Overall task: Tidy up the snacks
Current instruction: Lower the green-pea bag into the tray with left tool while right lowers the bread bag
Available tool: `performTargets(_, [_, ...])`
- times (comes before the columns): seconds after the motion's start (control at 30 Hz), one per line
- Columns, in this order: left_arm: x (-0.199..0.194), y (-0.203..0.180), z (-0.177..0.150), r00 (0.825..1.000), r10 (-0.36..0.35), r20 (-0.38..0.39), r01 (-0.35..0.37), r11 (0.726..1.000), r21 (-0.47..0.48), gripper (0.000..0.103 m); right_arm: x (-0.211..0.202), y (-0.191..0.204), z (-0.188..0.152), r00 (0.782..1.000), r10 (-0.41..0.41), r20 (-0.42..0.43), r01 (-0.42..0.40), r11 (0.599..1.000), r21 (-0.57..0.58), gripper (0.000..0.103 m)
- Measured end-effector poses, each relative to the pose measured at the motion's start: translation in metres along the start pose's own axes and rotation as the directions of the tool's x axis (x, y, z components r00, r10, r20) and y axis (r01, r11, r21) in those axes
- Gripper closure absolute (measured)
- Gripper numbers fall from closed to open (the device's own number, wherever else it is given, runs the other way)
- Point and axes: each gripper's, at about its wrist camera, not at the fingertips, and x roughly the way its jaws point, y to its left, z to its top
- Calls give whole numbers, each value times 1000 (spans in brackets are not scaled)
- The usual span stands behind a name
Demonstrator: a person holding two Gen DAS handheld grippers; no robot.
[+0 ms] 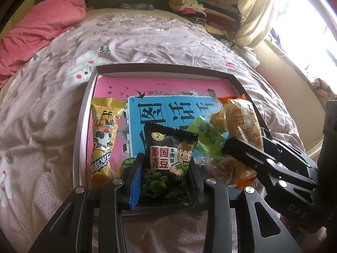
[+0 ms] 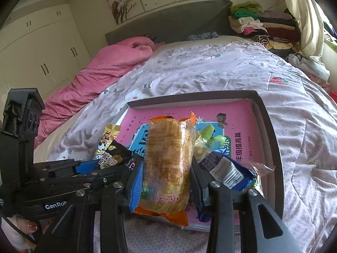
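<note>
Right now your left gripper point(image 1: 165, 175) is clamped on the black green-pea packet point(image 1: 168, 158), holding it over the near edge of the shallow box point(image 1: 84, 113) on the bed point(image 1: 147, 42). Your right gripper point(image 2: 166, 181) is clenched around the clear-wrapped orange cake packet point(image 2: 167, 164), also above the box's near side and just beside the left one. Under and around them, the yellow panda snack point(image 1: 104, 139) lies along the box's left wall, a green packet point(image 1: 207, 135) sits in the middle, and a blue packet point(image 2: 227, 170) rests near the right, all on the pink book point(image 1: 118, 88) lining the bottom. Judging by that, the sorting looks partway: several snacks are in the box but loosely heaped, and the two you hold still need a place. The far half of the box is bare, so you have room there; mind the raised rim and how close your two grippers are.
</note>
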Motion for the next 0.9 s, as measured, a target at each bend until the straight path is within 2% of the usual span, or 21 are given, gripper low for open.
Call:
performTargets(0.77, [2,2,1,1000,10,2,-10,1000,1,64,8,2,-5,1000,-8,-10,8,1000,4,61])
performTargets(0.9, [2,1,0,1000,8,-1,-8,1000,4,64,5,3,-6,1000,2,-9,-2,1000,4,58])
